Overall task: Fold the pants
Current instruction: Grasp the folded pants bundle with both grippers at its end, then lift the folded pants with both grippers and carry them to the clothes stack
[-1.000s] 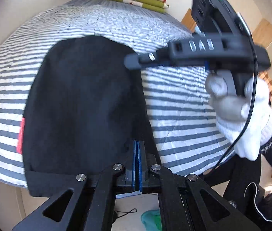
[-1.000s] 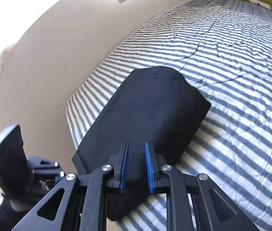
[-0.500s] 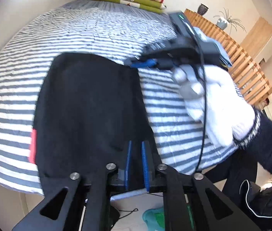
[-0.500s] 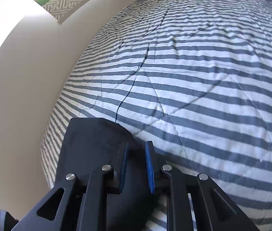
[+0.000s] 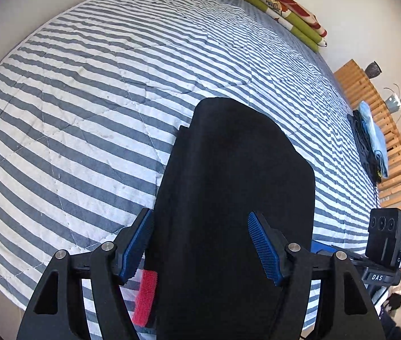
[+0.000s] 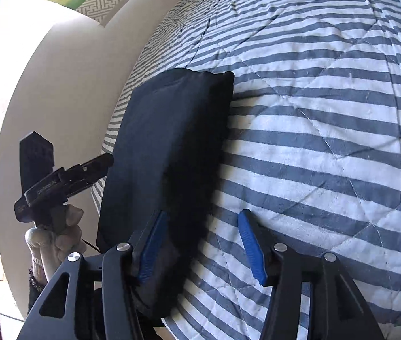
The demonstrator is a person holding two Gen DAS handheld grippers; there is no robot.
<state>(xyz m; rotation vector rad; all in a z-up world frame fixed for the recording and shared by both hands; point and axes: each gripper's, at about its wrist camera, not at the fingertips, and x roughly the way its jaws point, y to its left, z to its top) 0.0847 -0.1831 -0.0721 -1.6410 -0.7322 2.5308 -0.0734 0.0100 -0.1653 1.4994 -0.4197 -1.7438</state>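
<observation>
Both tongs are opening, gripping nothing: your left tongs (image 5: 200,255) straddle the folded black pants (image 5: 234,198), your right tongs (image 6: 200,249) sit at their edge. They lie by the striped bed (image 5: 87,85)'s near edge; soft, limp cloth, so pinch all layers at a corner.

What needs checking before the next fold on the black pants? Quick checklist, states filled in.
1. Left gripper released: ok, jaws opening, pads off the cloth.
2. Right gripper released: ok, jaws opening, nothing pinched.
3. Black pants lying flat on the striped bed cover: ok.
4. Layers aligned: cannot tell, a lower edge peeks out at the left.
5. Red tag tucked in: not ok.
</observation>
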